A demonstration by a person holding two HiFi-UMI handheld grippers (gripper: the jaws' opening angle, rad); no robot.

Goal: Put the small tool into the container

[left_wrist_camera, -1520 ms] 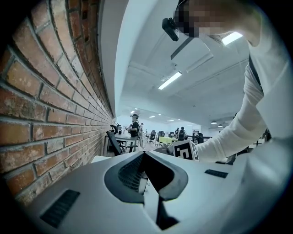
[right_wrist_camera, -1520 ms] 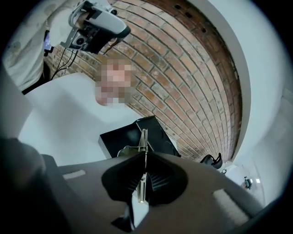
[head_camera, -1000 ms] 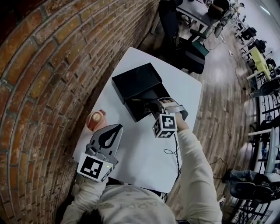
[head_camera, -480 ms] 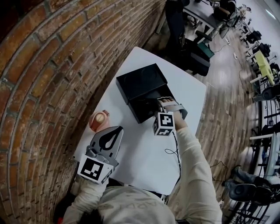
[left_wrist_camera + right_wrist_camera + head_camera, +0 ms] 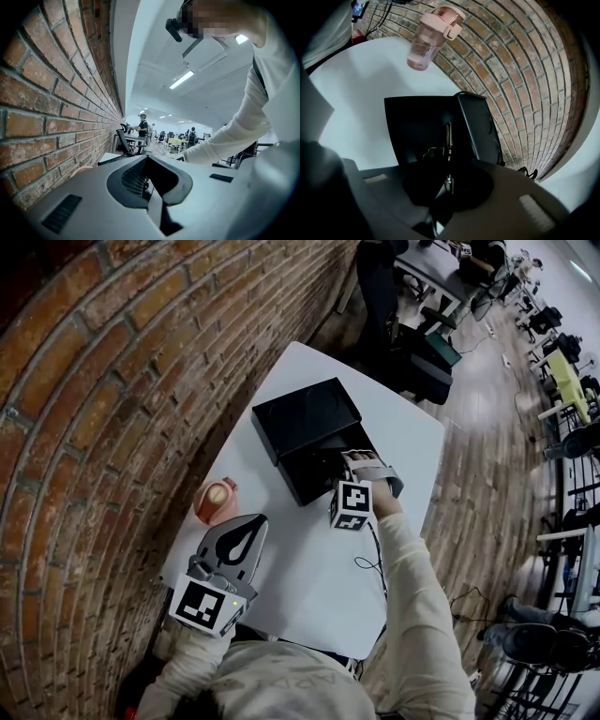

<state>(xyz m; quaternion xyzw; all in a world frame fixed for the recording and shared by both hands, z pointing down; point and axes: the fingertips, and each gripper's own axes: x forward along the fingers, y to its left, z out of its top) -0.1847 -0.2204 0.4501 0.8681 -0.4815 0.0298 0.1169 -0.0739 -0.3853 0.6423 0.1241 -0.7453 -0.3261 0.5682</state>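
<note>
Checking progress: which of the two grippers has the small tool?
The right gripper, shut on the thin metal tool over the open black box; the left gripper is shut on nothing near the pink bottle.

Left claw (image 5: 251, 523): jaws pressed together, nothing between them. Held over the near-left corner of the worktop (image 5: 309, 568), tips pointing away from the body, marker cube at the rear.
Left arm (image 5: 183, 657): pale sleeve, bent, tucked near the torso.
Right claw (image 5: 349, 460): jaws clamped on the small tool (image 5: 448, 133), a thin metal rod. Held over the worktop's far middle.
Right arm (image 5: 417, 615): pale sleeve, stretched forward along the worktop's right edge.
</note>
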